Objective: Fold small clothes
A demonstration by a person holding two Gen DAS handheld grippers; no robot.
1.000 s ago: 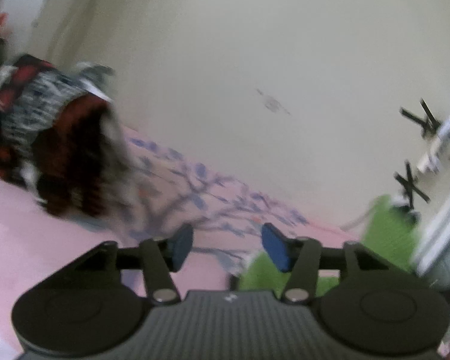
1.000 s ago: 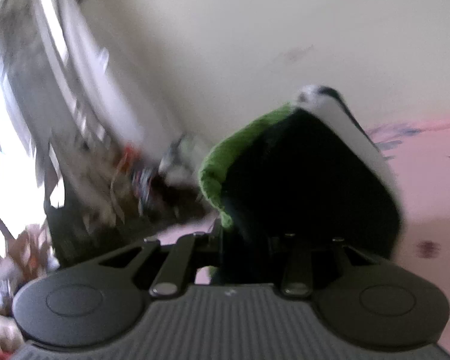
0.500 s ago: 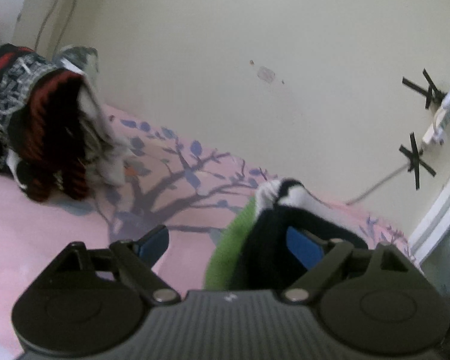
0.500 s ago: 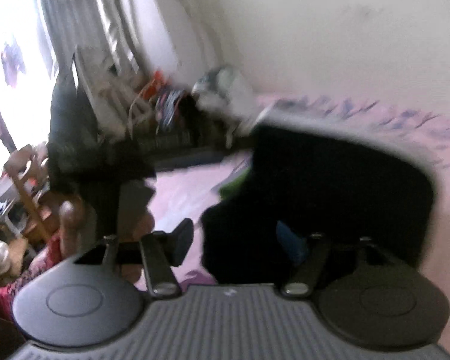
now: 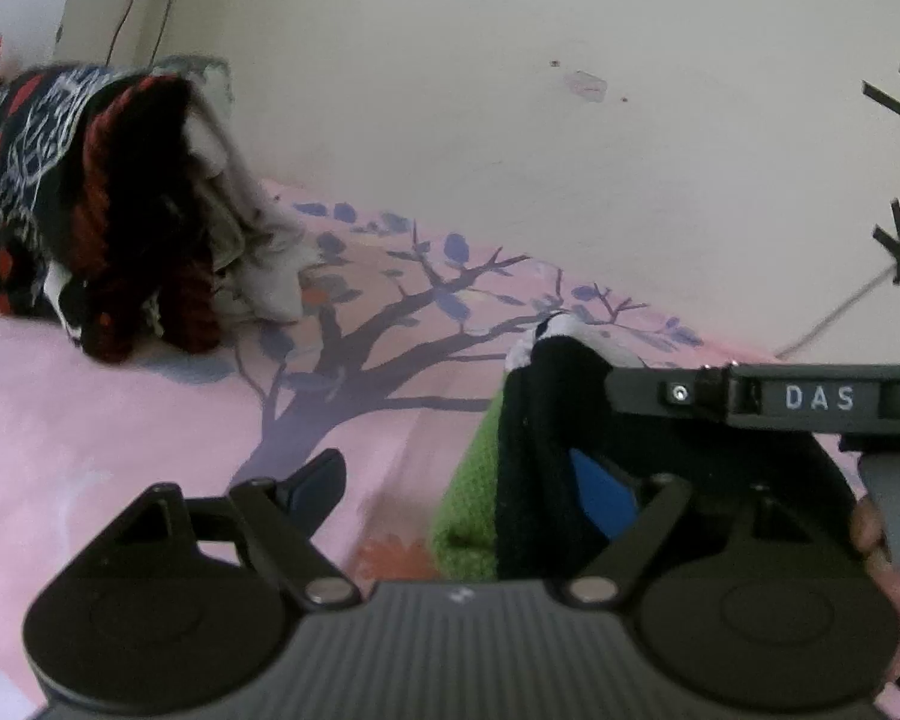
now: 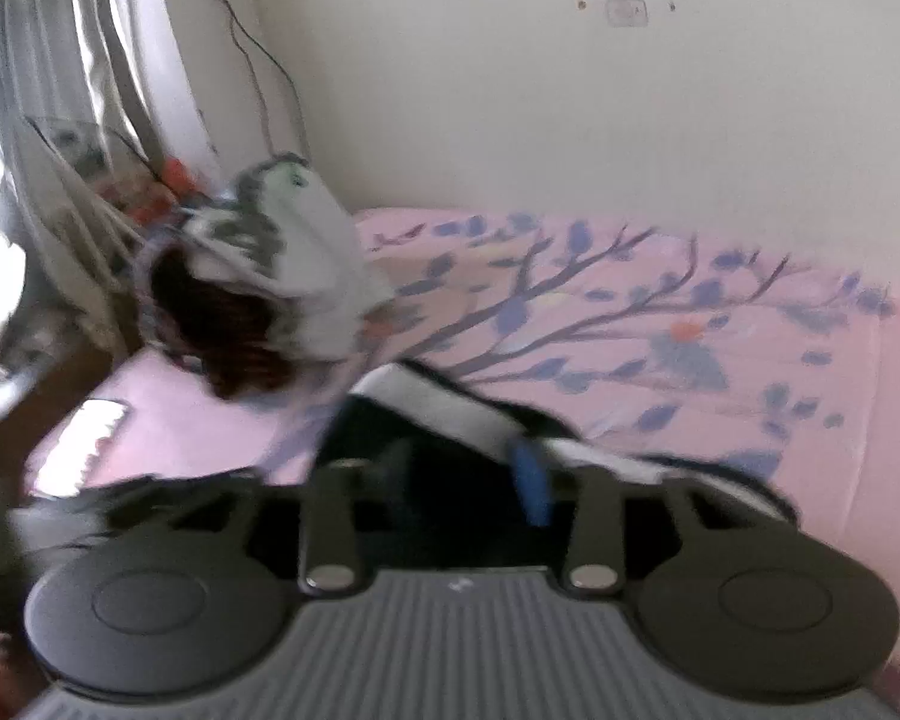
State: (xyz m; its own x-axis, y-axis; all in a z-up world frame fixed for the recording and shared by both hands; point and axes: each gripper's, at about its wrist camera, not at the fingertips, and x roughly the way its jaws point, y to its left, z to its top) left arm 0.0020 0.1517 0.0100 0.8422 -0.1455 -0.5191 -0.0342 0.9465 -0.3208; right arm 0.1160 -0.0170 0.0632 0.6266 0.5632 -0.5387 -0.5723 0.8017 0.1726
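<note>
Left wrist view: left gripper point(image 5: 459, 489) low over a pink bedsheet point(image 5: 108, 420) printed with a purple tree. Fingers spread wide. Left finger over bare sheet; right blue pad point(image 5: 600, 495) lies against the black inner face of a small garment point(image 5: 534, 456), which is green outside with a white edge at the top. Nothing is clamped between the pads.

Garment sits on the sheet partway between the bed's wall-side edge and the cameras, its green side facing bare pink sheet. The other gripper's body, lettered "DAS", crosses the right side of the frame just above and touching the garment's top; fingertips of a hand point(image 5: 888, 570) show at the right edge.

Pile of clothes point(image 5: 108, 204) (dark print, red-black knit, grey-white pieces) lies at the far-left corner of the bed against the wall point(image 5: 450, 90), well apart from the garment. Black tape crosses on the wall at right.

Right wrist view, blurred: right gripper point(image 6: 468, 468) is directly over the black-and-white garment point(image 6: 444, 405). One blue pad point(image 6: 531, 480) is visible against the fabric; the other finger is lost in dark cloth. Cannot tell whether these fingers are clamped on the fabric or only resting in it.

Clothes pile point(image 6: 258, 294) sits at the bed's far-left corner near a curtain point(image 6: 48, 90). A white phone-like slab point(image 6: 84, 438) lies on the sheet near the left edge of the bed.
</note>
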